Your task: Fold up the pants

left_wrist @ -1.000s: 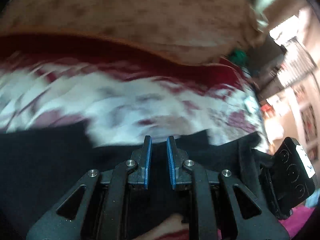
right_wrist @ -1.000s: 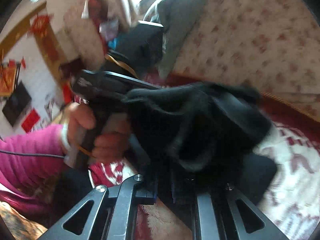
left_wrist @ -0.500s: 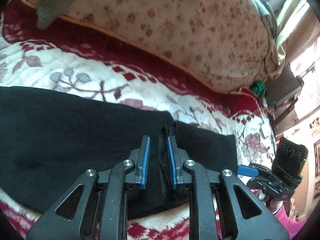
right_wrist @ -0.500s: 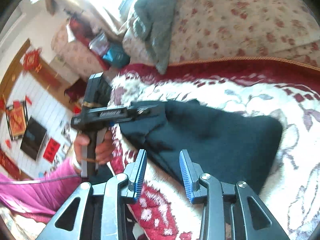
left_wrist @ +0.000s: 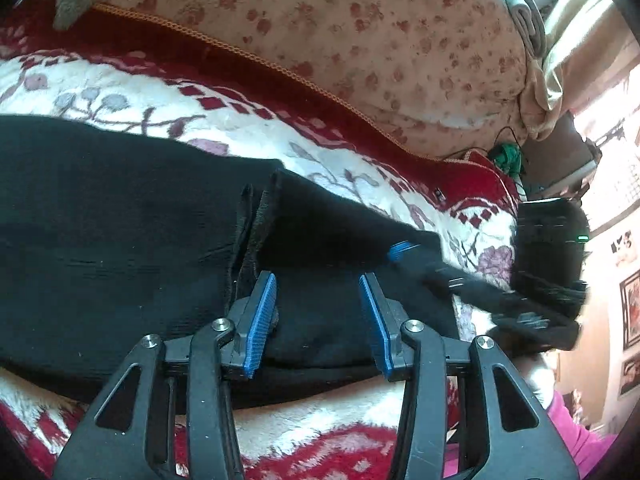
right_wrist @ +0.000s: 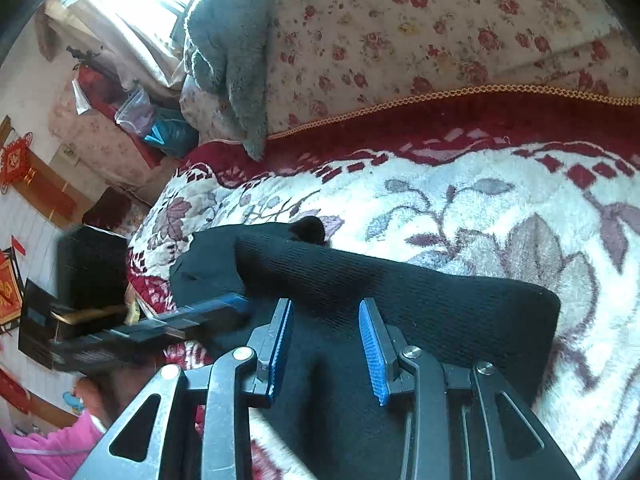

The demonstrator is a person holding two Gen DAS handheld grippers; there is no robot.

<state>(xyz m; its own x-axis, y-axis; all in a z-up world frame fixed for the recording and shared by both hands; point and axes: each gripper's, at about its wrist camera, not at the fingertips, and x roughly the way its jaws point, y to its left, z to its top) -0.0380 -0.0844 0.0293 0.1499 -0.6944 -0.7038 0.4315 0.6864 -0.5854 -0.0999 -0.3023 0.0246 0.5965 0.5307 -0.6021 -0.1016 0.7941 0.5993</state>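
The black pants [left_wrist: 120, 240] lie folded on the red-and-white floral blanket [left_wrist: 120, 92]. In the left wrist view my left gripper [left_wrist: 318, 320] is open and empty, jaws wide apart just above the folded end of the pants. The right gripper's blue-tipped finger [left_wrist: 400, 250] shows at the pants' right edge. In the right wrist view my right gripper [right_wrist: 326, 344] is open and empty over the black pants [right_wrist: 400, 292]. The left gripper's fingertip [right_wrist: 228, 304] touches the pants' left end there.
A floral quilt [left_wrist: 360, 32] is piled behind the blanket's dark red border. A grey towel [right_wrist: 236, 52] hangs over it at the left. The blanket [right_wrist: 480, 200] extends to the right of the pants. The person's pink sleeve [right_wrist: 52, 452] is at the lower left.
My left gripper has opened and let go of the pants, which now lie flat. My right gripper has moved in over the pants. Both grippers have come closer to the cloth.
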